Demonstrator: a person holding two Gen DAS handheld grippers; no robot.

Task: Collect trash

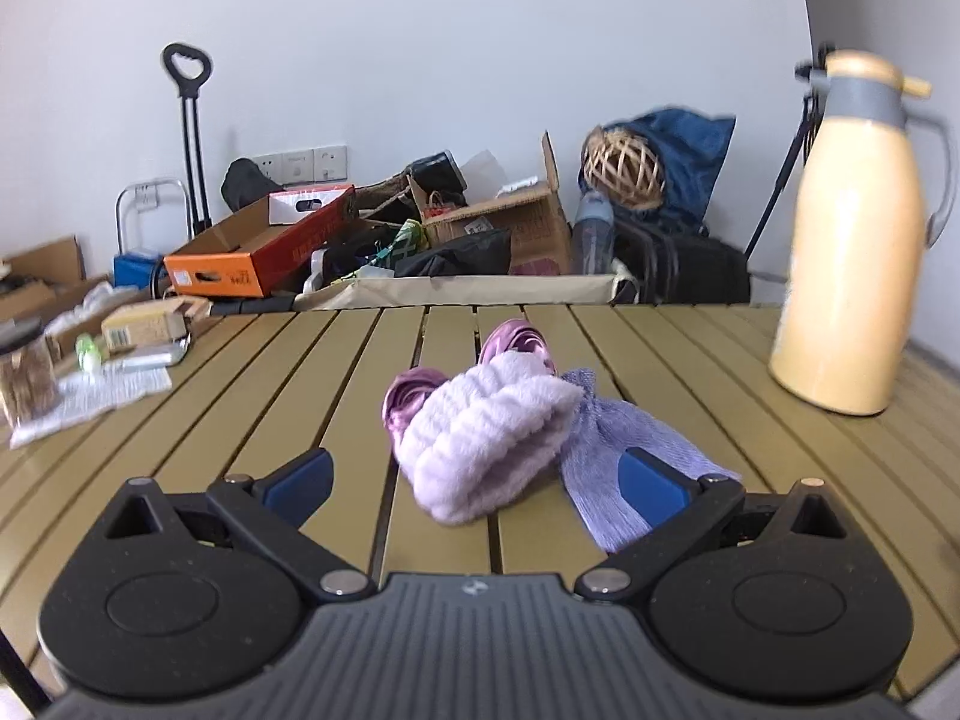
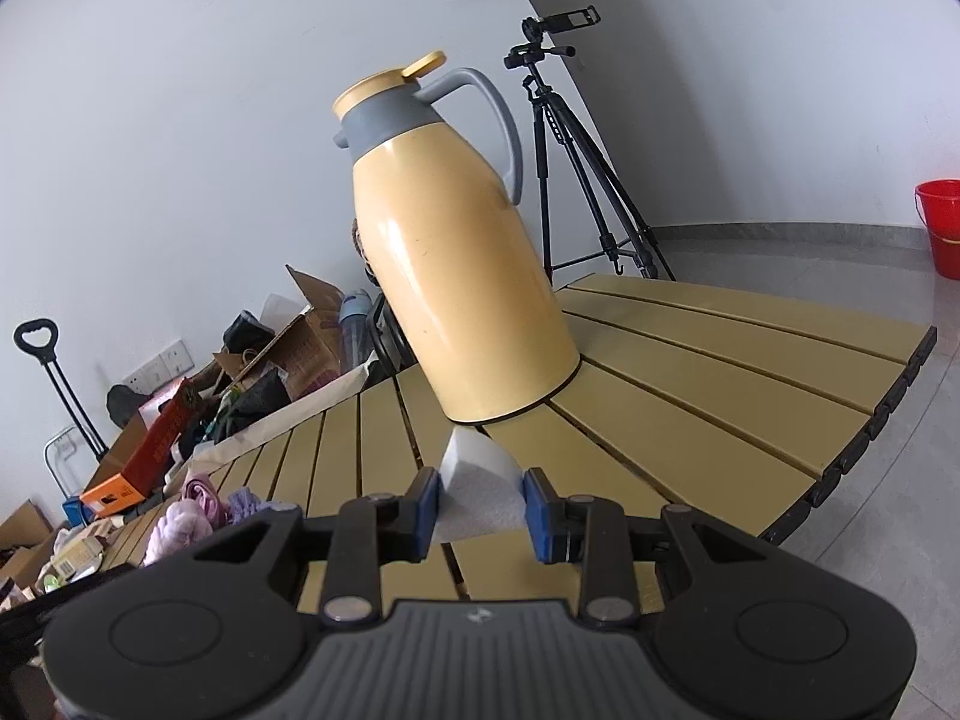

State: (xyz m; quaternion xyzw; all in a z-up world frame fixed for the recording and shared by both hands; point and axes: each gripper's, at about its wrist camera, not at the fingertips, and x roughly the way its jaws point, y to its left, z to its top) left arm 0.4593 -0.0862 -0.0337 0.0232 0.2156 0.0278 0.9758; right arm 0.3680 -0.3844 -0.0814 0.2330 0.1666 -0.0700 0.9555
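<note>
- My right tongs [image 2: 480, 507] are narrowed onto a white foam-like scrap [image 2: 477, 492]; both blue pads press its sides, and it sits lifted just in front of the yellow jug's base.
- My left tongs [image 1: 477, 480] stand wide, with nothing pinched between them.
- Between and just ahead of my left pads lies a fluffy lilac cloth [image 1: 486, 429] on the slatted surface [image 1: 270, 372].
- A thinner lavender knit cloth [image 1: 606, 450] lies touching the fluffy one on its right side, and my left tongs' right-hand pad hangs over it; I cannot tell whether it touches.
- Shiny purple crumpled pieces [image 1: 516, 339] peek out from behind the fluffy cloth, one at the back and one at its left edge.
- The yellow jug [image 2: 456, 252], with a grey collar and handle, stands upright on the surface, well to the right of the cloths in my left view.
- At the far left edge of the surface sit a small carton [image 1: 141, 324], a green-capped item, some papers and a jar holding something brown.
- Beyond the surface, against the white wall, is a heap of cardboard boxes, an orange box [image 1: 252, 252], dark bags, a woven ball [image 1: 624, 165] and a blue bag.
- A black tripod [image 2: 564, 162] stands behind the jug, and a red bucket [image 2: 942, 228] is on the floor at the right.
</note>
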